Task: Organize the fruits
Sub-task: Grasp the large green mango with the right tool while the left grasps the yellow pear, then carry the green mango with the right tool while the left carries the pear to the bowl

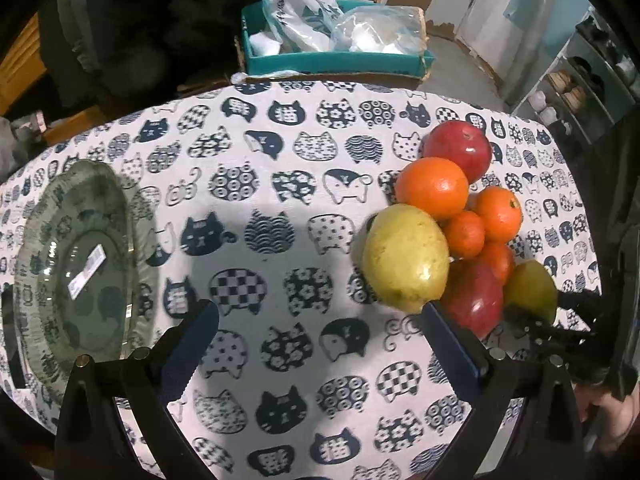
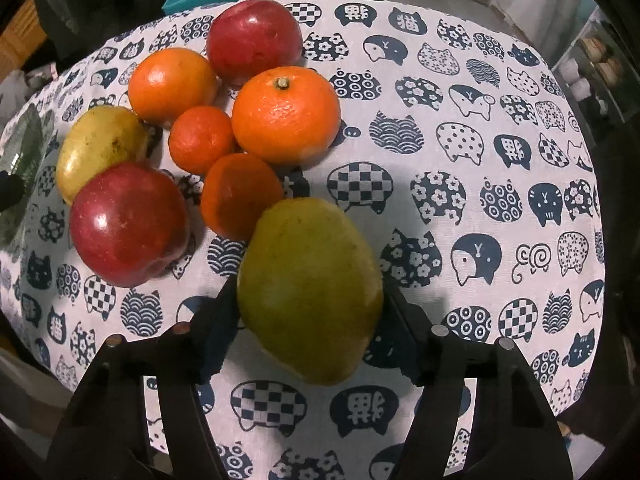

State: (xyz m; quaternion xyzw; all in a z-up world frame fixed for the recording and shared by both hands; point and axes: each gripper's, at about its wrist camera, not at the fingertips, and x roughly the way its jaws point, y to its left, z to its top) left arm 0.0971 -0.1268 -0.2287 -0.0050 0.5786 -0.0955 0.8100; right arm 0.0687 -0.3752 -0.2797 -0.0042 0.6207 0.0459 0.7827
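A pile of fruit lies on the cat-print tablecloth (image 2: 460,152): two red apples (image 2: 128,224) (image 2: 254,38), several oranges (image 2: 286,114), a yellow mango (image 2: 100,148) and a green mango (image 2: 310,288). My right gripper (image 2: 310,294) is shut on the green mango, one finger against each of its sides at the near edge of the pile. In the left wrist view my left gripper (image 1: 320,312) stands open over bare cloth with nothing between its fingers. The yellow mango (image 1: 404,256) lies just beyond its right fingertip, and a clear glass plate (image 1: 80,256) lies to its left.
A teal box (image 1: 336,60) stuffed with plastic bags stands beyond the table's far edge. Dark clothing hangs at the back left, and a shelf unit (image 1: 580,92) stands at the right. A hand (image 1: 612,412) holds the right gripper at the lower right.
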